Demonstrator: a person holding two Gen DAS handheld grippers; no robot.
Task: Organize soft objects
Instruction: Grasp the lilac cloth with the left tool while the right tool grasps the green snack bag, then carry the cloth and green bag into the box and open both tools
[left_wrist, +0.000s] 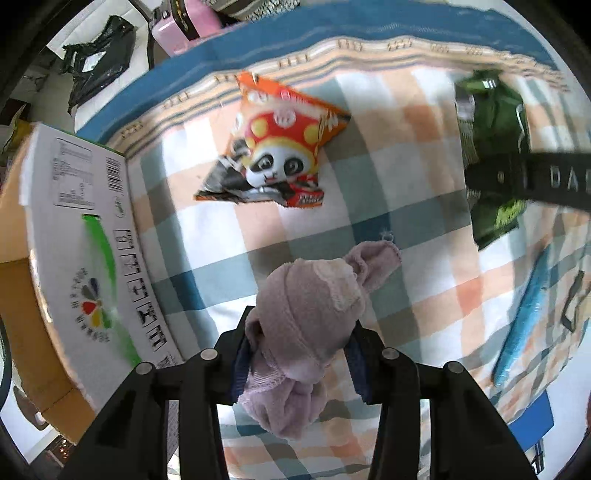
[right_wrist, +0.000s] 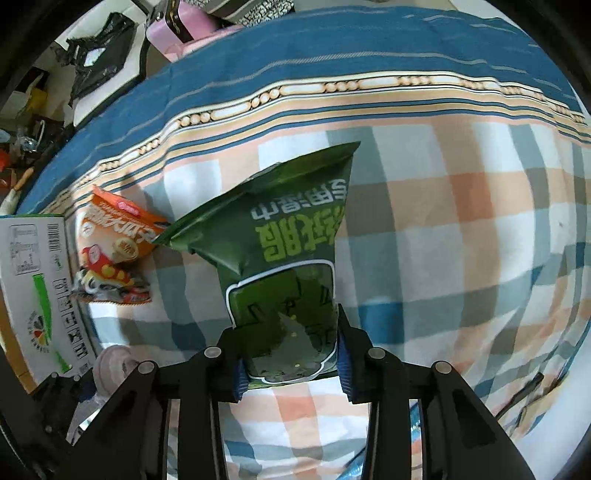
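left gripper (left_wrist: 297, 363) jaws pinch the rolled mauve knit sock bundle (left_wrist: 310, 306) mid-body, apparently lifted for boxing. right gripper (right_wrist: 291, 363) jaws clamp the dark green snack packet (right_wrist: 280, 258) at its bottom edge; rest juts forward.

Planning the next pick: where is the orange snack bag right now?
The orange snack bag lies loose on the checked bedsheet, between the cardboard box on the left and the green bag in the right claw.
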